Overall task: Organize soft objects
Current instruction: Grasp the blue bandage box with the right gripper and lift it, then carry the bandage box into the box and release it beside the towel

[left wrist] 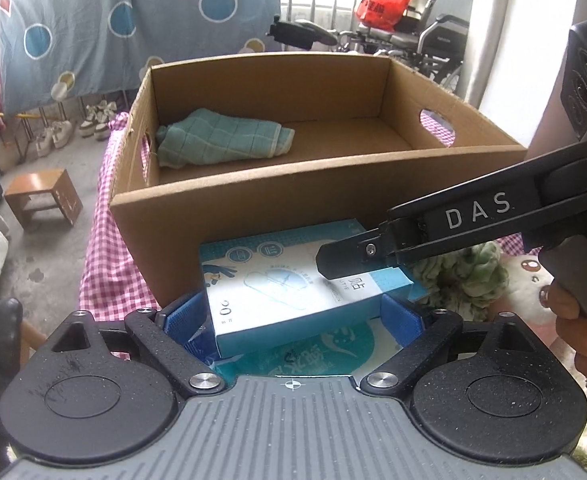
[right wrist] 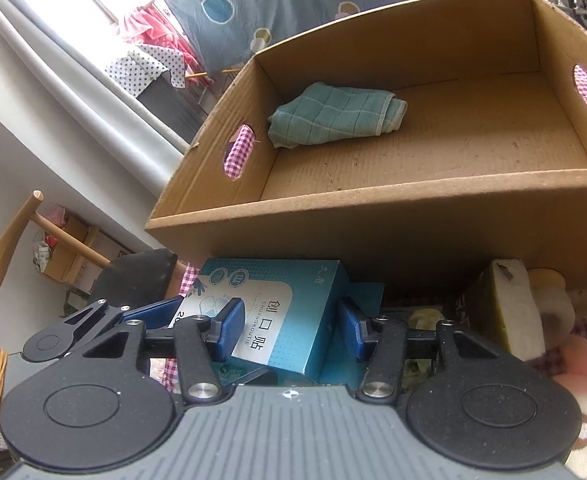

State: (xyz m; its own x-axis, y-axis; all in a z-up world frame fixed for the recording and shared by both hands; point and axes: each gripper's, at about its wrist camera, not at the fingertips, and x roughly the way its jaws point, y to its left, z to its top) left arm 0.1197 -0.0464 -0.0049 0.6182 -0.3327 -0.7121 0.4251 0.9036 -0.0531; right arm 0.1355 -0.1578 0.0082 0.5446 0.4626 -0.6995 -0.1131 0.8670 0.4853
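Observation:
A blue and white carton of plasters [left wrist: 293, 292] lies in front of the cardboard box [left wrist: 253, 216], on a teal packet [left wrist: 313, 348]. My left gripper [left wrist: 297, 312] has its blue pads on both ends of the carton. My right gripper [right wrist: 289, 328] straddles the same carton [right wrist: 289, 320] from the right, jaws open around it; it shows in the left wrist view [left wrist: 453, 232]. A folded green cloth [left wrist: 221, 138] lies inside the box at its left [right wrist: 333, 118]. A green fluffy cloth [left wrist: 465, 276] and a yellow sponge [right wrist: 505, 312] lie to the right.
The box stands on a pink checked tablecloth [left wrist: 105, 272]. A pink and white plush [right wrist: 585, 392] lies at the right. A wooden stool [left wrist: 43, 198] and shoes [left wrist: 93, 118] are on the floor at left. A wheelchair [left wrist: 425, 36] and hung sheet [left wrist: 113, 28] are behind.

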